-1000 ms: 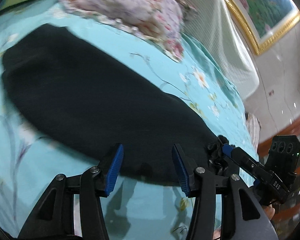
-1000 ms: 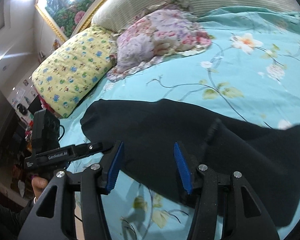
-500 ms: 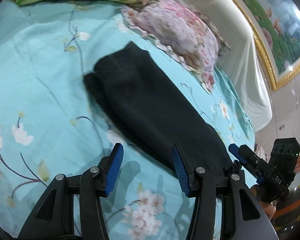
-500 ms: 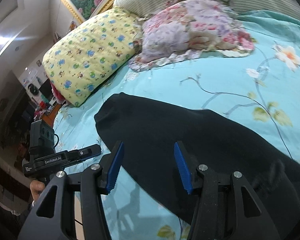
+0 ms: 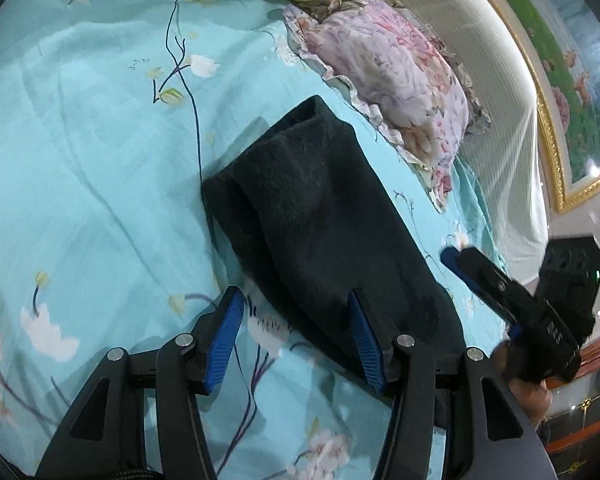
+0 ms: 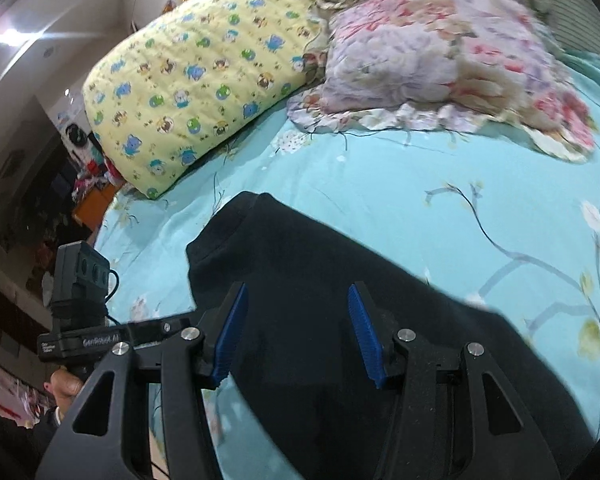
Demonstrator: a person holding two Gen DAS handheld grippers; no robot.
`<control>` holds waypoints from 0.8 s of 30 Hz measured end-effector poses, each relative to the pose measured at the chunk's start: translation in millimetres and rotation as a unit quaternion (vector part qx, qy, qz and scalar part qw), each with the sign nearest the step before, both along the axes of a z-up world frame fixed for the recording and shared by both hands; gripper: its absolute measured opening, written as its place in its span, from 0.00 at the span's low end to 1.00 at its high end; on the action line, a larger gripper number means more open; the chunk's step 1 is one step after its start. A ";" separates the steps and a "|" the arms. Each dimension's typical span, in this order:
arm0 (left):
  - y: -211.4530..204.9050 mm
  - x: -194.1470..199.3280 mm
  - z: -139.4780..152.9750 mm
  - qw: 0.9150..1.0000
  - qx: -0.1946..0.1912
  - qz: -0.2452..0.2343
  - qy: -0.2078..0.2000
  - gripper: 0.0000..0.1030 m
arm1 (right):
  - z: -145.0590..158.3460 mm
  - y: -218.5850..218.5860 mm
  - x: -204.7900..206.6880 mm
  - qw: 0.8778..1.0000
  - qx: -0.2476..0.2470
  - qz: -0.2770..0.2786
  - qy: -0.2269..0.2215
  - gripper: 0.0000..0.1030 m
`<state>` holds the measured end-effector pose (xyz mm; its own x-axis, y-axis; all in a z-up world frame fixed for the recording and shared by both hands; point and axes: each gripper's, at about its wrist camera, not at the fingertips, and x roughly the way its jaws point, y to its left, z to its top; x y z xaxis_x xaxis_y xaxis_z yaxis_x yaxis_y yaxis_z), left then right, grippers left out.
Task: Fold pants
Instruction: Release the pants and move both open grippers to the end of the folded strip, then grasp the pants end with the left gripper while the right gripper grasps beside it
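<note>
Two grippers, left gripper and right gripper, hover with jaws spread, empty, over dark pants on a floral bed. The pants' long axis runs away from both, with the near end closest to the right gripper.

Left gripper and right gripper: black angular frames with triangular cut-outs, silver screws, ribbed blue finger pads. Handle carried white "GenRobot.AI" lettering, a black camera block and cable. Bare-skinned hand; dark sleeve.
</note>
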<state>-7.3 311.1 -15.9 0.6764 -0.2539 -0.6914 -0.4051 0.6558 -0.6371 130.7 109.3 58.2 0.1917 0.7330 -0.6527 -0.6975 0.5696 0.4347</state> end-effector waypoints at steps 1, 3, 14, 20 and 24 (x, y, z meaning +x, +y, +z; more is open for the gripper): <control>1.6 1.9 -0.7 1.000 -0.003 0.001 -0.001 0.53 | -1.0 6.7 5.2 1.000 -0.004 0.008 -0.001 0.52; 5.0 6.4 -3.3 1.000 -0.010 0.003 0.000 0.53 | -2.2 23.9 16.7 0.999 -0.011 0.030 0.000 0.52; 14.9 15.6 -10.2 0.999 -0.042 0.023 -0.008 0.53 | -21.0 97.6 65.3 0.991 -0.039 0.120 0.036 0.52; 18.4 18.7 -11.5 0.998 -0.049 0.029 -0.010 0.53 | -30.4 119.5 65.7 0.986 -0.052 0.150 0.047 0.52; 19.5 20.1 -12.3 0.999 -0.039 0.036 -0.007 0.42 | -33.7 127.7 62.2 0.984 -0.057 0.162 0.040 0.46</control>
<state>12.9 330.7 -28.2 0.7046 -0.2571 -0.6614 -0.4399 0.5732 -0.6914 192.9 237.1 24.5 -0.0959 0.6687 -0.7373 -0.8166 0.3708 0.4424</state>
